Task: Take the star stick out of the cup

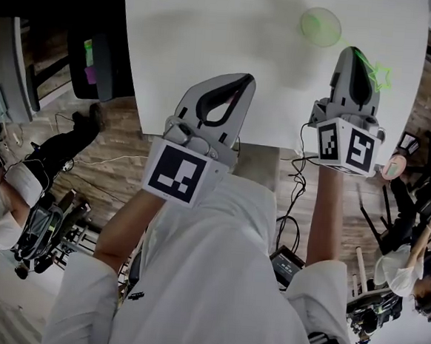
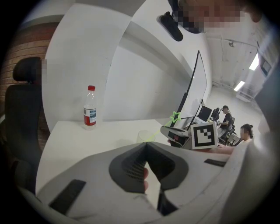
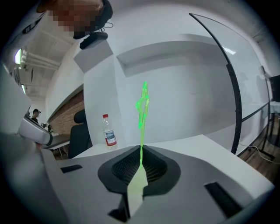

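Observation:
A translucent green cup [image 1: 320, 26] stands on the white table [image 1: 211, 41], just beyond and left of my right gripper [image 1: 352, 54]. That gripper is shut on the thin green star stick [image 1: 377, 73], whose star end shows to the right of the jaws. In the right gripper view the stick [image 3: 142, 109] rises straight up from the pinched jaw tips [image 3: 141, 151]. My left gripper [image 1: 241, 80] hovers at the table's near edge, shut and holding nothing. From the left gripper view I see the cup [image 2: 144, 136] and the star [image 2: 175, 117]; whether the stick's lower end is inside the cup I cannot tell.
A clear water bottle with a red cap [image 2: 89, 108] stands upright at the far left of the table. A black office chair [image 2: 24, 109] sits beyond the table's left end. Desks, monitors and seated people [image 2: 227, 118] are off to the right.

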